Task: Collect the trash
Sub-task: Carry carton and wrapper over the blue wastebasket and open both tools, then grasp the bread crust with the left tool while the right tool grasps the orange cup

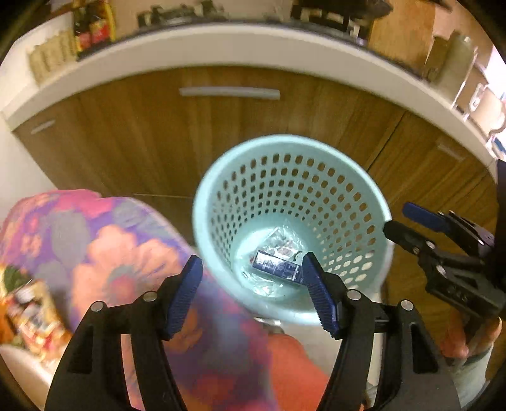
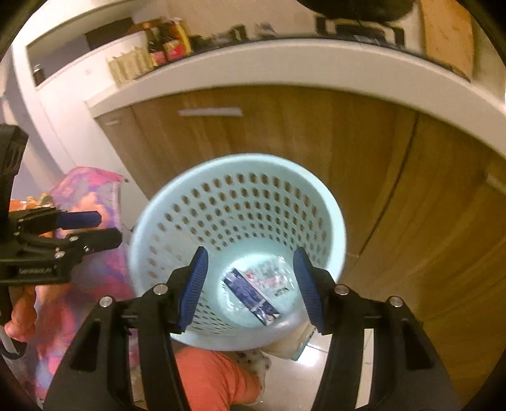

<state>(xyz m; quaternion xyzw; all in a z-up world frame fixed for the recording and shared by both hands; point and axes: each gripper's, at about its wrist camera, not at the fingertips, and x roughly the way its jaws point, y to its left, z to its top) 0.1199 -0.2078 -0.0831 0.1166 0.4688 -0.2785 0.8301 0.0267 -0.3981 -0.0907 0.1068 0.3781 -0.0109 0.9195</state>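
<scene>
Light blue perforated wastebasket (image 1: 294, 177) (image 2: 240, 202) stands on the pale floor (image 2: 294, 382), directly in front of the wood-fronted cabinet doors (image 1: 158, 136) (image 2: 284, 142). Its mouth is open to both cameras and the rim is clear all round.

At the basket's bottom: a dark blue carton (image 1: 276, 265) (image 2: 251, 295) lying flat on crumpled clear plastic wrap (image 1: 281, 235) (image 2: 272, 272). The rest of the basket's depth above them is open space.

Left gripper (image 1: 253, 292) (image 2: 101, 226): fingers spread wide, nothing between them. Its right blue pad (image 1: 317, 292) sits over the near rim in the left wrist view; its left pad lies over the floral cloth. In the right wrist view it sits just left of the basket's outer wall, apart from it.

Right gripper (image 2: 249, 289) (image 1: 397, 221): fingers spread wide and empty, both blue pads (image 2: 193, 287) framing the basket's interior. In the left wrist view its tips are at the right side of the rim; contact cannot be confirmed.

Surroundings: pink and purple floral cloth (image 1: 104, 240) (image 2: 95, 189) close on the basket's left. Orange fabric (image 2: 215, 379) near the basket's near edge. White bench edge (image 1: 221, 47) (image 2: 284, 66) above the doors, with bottles and packets (image 1: 91, 25) (image 2: 167, 41) on it. Motion blur in both views.
</scene>
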